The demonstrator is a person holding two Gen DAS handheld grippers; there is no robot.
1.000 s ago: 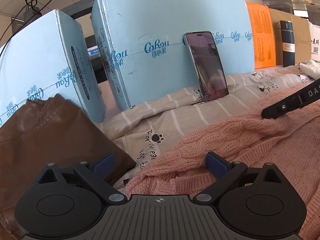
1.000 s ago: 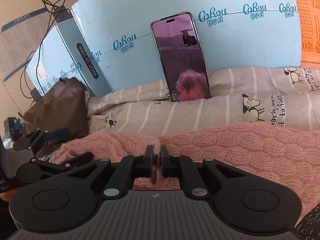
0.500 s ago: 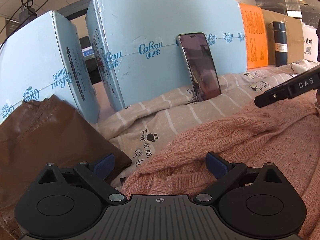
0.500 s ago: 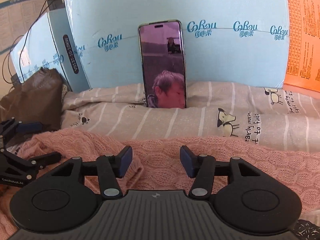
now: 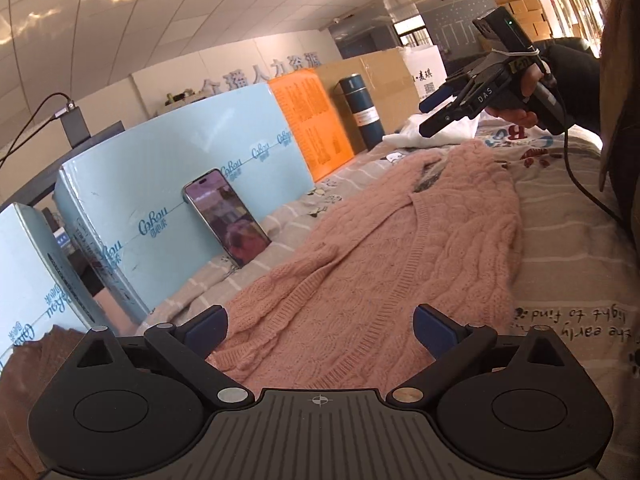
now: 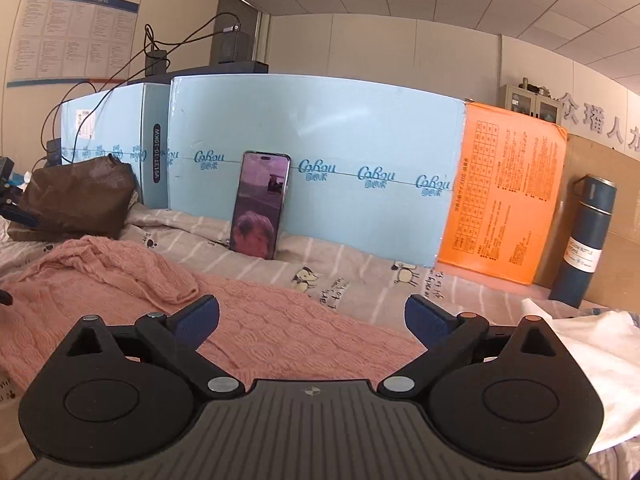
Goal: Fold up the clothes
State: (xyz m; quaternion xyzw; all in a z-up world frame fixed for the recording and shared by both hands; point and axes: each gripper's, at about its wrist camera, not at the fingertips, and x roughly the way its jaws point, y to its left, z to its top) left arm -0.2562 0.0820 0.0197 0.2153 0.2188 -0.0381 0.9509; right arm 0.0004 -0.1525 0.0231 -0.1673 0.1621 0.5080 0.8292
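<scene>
A pink cable-knit cardigan (image 5: 400, 248) lies spread lengthways on the striped grey bedsheet (image 5: 568, 240). In the right wrist view the same cardigan (image 6: 248, 320) has a sleeve folded back over its left part. My left gripper (image 5: 320, 326) hovers open over the cardigan's near end, nothing between its blue pads. My right gripper (image 6: 312, 316) is open and empty above the cardigan's other end. From the left wrist view the right gripper (image 5: 440, 110) is held up in the air by a person's hand.
Light blue cartons (image 6: 312, 160) wall the back, with a phone (image 6: 260, 204) leaning on them. An orange board (image 6: 500, 196) and a dark blue flask (image 6: 584, 240) stand to the right. A brown bag (image 6: 76, 196) sits left. A white garment (image 6: 580, 352) lies by the cardigan.
My right gripper opened, let go of the pink knit and rose well above the bed. My left gripper also lifted and pulled back, staying open, so the whole cardigan now shows.
</scene>
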